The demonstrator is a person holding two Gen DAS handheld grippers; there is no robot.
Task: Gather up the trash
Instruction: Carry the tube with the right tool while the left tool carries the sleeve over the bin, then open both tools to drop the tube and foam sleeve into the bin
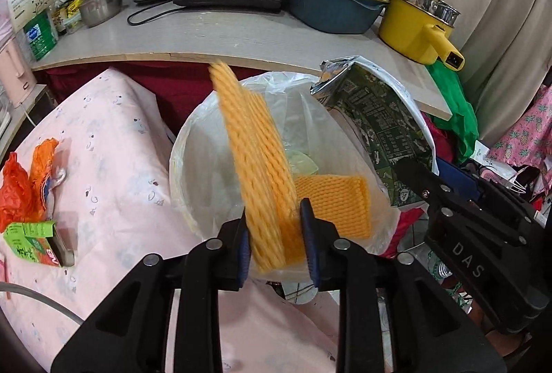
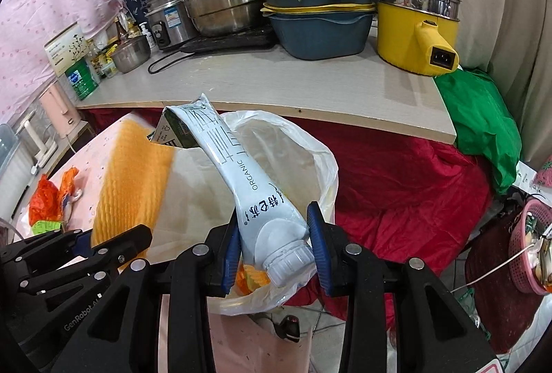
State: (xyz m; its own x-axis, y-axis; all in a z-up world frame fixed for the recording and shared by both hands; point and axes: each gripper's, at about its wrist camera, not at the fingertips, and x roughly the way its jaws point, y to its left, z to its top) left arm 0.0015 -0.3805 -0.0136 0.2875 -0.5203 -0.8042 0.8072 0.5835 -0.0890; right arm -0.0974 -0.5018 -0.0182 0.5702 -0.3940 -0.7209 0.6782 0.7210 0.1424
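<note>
Both claws hang over the white plastic-lined trash bin (image 1: 220, 166): the left claw (image 1: 274, 235) has loosened around its upright orange foam fruit net (image 1: 252, 159), while the right claw (image 2: 274, 245) clenches the flattened white-and-green milk carton (image 2: 248, 180), long axis reaching across the bin mouth.

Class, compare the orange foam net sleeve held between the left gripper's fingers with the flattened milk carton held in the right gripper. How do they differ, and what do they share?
The orange foam net sleeve is soft, ribbed and plain orange; the flattened milk carton is smooth, printed card with a white screw cap. The sleeve looks motion-blurred in the left gripper; the carton looks sharp, pinched near its cap by the right gripper. Both hang over the white plastic bin liner.
</note>
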